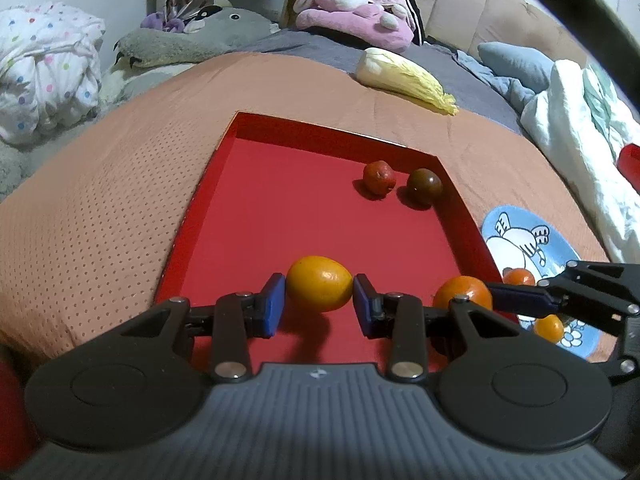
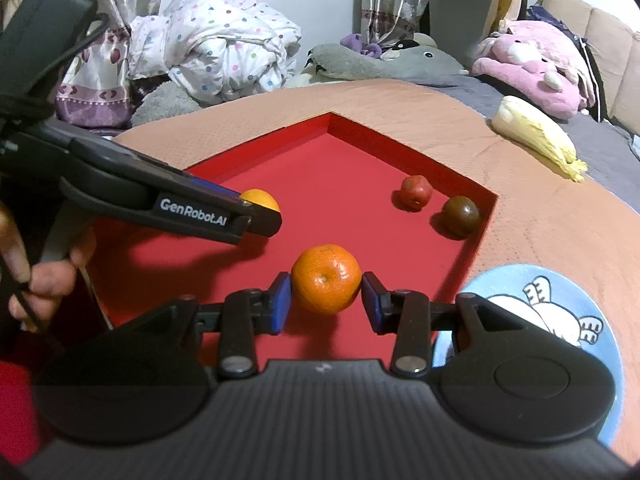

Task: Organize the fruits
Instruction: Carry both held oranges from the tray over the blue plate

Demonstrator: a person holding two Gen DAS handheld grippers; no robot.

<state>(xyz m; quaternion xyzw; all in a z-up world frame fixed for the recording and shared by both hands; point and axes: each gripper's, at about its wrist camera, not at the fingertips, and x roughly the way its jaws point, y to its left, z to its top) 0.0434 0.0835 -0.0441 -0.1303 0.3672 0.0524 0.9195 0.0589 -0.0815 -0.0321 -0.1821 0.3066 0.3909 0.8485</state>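
A red tray lies on the orange cloth. My left gripper is shut on a yellow-orange fruit held just above the tray floor. My right gripper is shut on a mandarin over the tray's near part; that mandarin also shows in the left wrist view. A small red fruit and a dark brown fruit lie in the tray's far right corner. Two small orange fruits sit on the blue plate to the right of the tray.
A pale cabbage lies on the cloth beyond the tray. Plush toys and bedding ring the far edge. A white quilt lies at the right. The tray's left and middle floor is bare.
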